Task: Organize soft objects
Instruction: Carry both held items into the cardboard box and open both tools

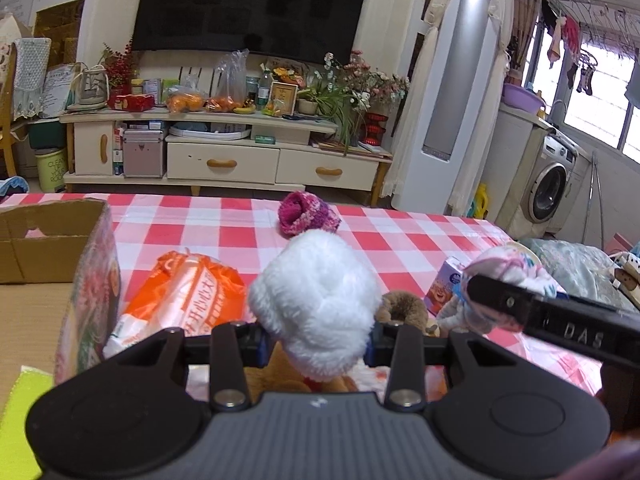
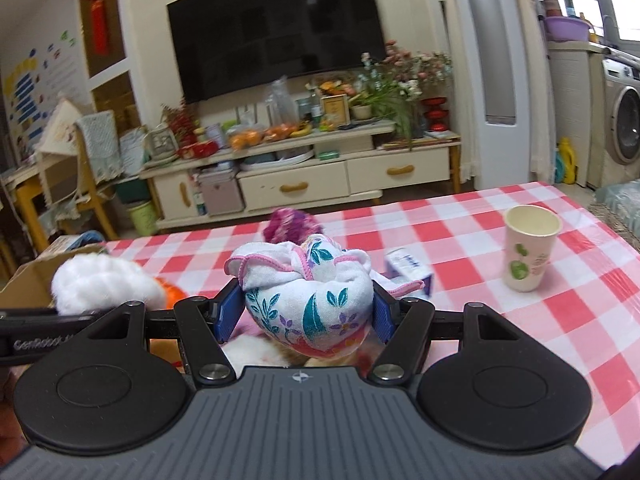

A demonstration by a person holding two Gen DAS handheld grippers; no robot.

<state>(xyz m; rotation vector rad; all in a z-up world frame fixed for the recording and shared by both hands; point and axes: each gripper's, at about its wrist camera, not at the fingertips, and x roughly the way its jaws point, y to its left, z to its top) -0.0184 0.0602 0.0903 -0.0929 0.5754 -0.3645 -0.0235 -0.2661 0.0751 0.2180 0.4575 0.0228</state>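
Risk, as judged: both loads are soft and squashed, so either could creep out of its grip during a swing toward the box [image 1: 48,240]. The two grippers sit close side by side, and a crossing move could knock one load against the other.

Left gripper [image 1: 316,340]: fingers clenched on the white plush [image 1: 316,304], closed only as far as the fluff allows. The plush bulges up and forward between them, lifted off the table [image 1: 400,232].

Right gripper [image 2: 308,312]: fingers [image 2: 228,312] clamped on the floral bundle [image 2: 308,292], a balled cloth with pink trim. It is pinched at both sides and held above the table.

Outward, relative to the box, which stands open at the left end of the table:
- orange packet [image 1: 188,296] just right of the box, on the table
- brown plush [image 1: 400,308] further right, partly hidden behind the white plush
- small carton [image 1: 444,288] beyond that
- purple knit ball [image 1: 304,216] far right and back, near the table's far edge
- paper cup [image 2: 528,252] well apart from the box, at the right end

The knit ball and brown plush are still out on the table, so sorting looks unfinished.
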